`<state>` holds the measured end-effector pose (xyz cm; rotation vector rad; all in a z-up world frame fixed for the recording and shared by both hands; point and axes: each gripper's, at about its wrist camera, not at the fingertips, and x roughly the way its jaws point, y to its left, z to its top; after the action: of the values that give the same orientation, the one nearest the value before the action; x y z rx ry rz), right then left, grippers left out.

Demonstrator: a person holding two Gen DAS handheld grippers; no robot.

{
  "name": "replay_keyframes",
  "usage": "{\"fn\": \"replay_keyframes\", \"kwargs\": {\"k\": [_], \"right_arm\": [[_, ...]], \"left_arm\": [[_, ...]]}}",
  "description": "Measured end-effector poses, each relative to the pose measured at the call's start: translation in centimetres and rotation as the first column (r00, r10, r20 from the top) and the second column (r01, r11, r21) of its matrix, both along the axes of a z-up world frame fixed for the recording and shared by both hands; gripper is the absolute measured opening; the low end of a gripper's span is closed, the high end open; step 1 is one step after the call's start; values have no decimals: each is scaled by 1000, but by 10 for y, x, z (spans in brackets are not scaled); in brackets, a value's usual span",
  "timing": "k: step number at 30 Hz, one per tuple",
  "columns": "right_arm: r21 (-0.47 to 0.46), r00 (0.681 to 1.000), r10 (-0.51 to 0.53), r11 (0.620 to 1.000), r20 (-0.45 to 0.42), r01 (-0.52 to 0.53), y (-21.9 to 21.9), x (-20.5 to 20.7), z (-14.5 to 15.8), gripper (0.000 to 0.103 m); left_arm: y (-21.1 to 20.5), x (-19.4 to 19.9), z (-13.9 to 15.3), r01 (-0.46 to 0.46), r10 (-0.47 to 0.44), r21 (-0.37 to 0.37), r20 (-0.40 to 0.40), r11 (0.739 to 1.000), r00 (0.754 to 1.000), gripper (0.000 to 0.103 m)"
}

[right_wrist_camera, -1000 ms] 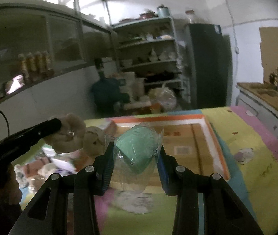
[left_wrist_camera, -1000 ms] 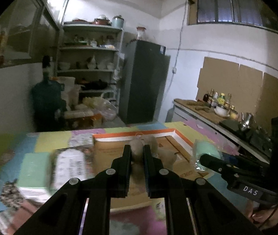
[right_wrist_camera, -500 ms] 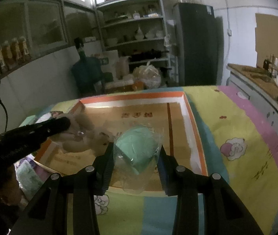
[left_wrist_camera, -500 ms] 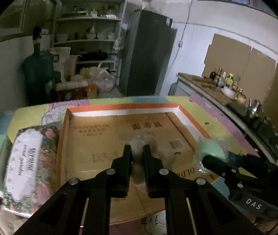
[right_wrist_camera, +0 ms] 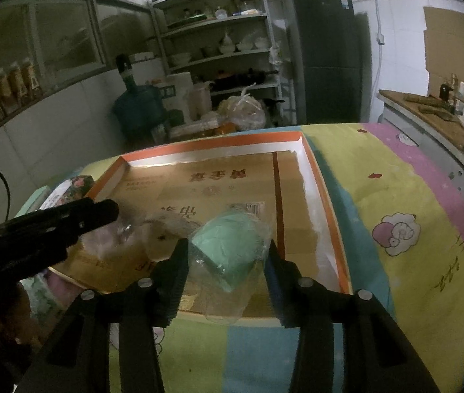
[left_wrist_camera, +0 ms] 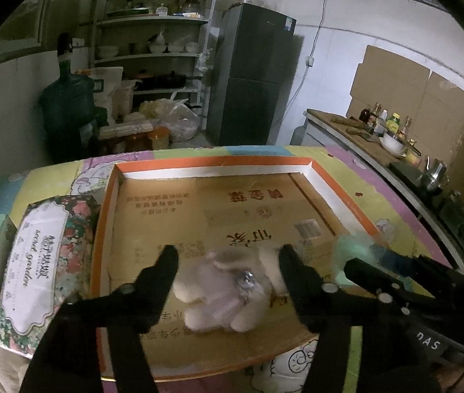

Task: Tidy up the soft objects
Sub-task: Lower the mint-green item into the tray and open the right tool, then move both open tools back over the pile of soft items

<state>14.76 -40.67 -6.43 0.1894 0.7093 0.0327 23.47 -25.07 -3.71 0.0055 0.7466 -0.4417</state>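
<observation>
A white plush toy in clear wrap (left_wrist_camera: 222, 291) lies on the floor of the shallow orange-rimmed cardboard box (left_wrist_camera: 199, 162). My left gripper (left_wrist_camera: 225, 257) is open, its fingers spread on either side of the toy. My right gripper (right_wrist_camera: 225, 250) is shut on a green soft object in a clear bag (right_wrist_camera: 228, 249), held over the box's near right part. The green object shows in the left wrist view (left_wrist_camera: 353, 245). The left gripper's finger (right_wrist_camera: 68, 216) shows in the right wrist view, next to the blurred plush toy (right_wrist_camera: 114, 235).
A flowered tissue pack (left_wrist_camera: 42, 255) lies left of the box on the patterned cloth (right_wrist_camera: 395, 196). Behind the table stand a water jug (left_wrist_camera: 66, 104), shelves (left_wrist_camera: 153, 49) and a fridge (left_wrist_camera: 255, 75). A counter with bottles (left_wrist_camera: 385, 131) runs along the right.
My left gripper came down over the box and opened, letting the plush toy drop onto the box floor. My right gripper moved lower over the box, still holding the green object.
</observation>
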Motion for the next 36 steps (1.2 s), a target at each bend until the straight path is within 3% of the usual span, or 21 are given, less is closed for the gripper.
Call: {"fn": "replay_keyframes", "kwargs": {"k": [10,17,24,29,36], "right_arm": [[-42,999,-1,999,51,4,12,-16,15,60],[-56,989,-4,998,146,12,37,-47,40,68],[-20,972,25,1000,235,-20,80,-79,66,69],[-5,958,71,997,277,-73,117,-95,77,73],[4,941,163,985,297,-172,170,-102,86,75]], "left_arm": [[11,-25,32,15,-11,-38,98,999,995,79],[31,-59,65,-11,12,-8,258,1000,966,87],[75,-90,89,-21,43,-71,321,997,946,88],[119,-105,99,-18,65,-145,323,989,944,87],[170,-118,103,-83,123,-128,349,988,929,87]]}}
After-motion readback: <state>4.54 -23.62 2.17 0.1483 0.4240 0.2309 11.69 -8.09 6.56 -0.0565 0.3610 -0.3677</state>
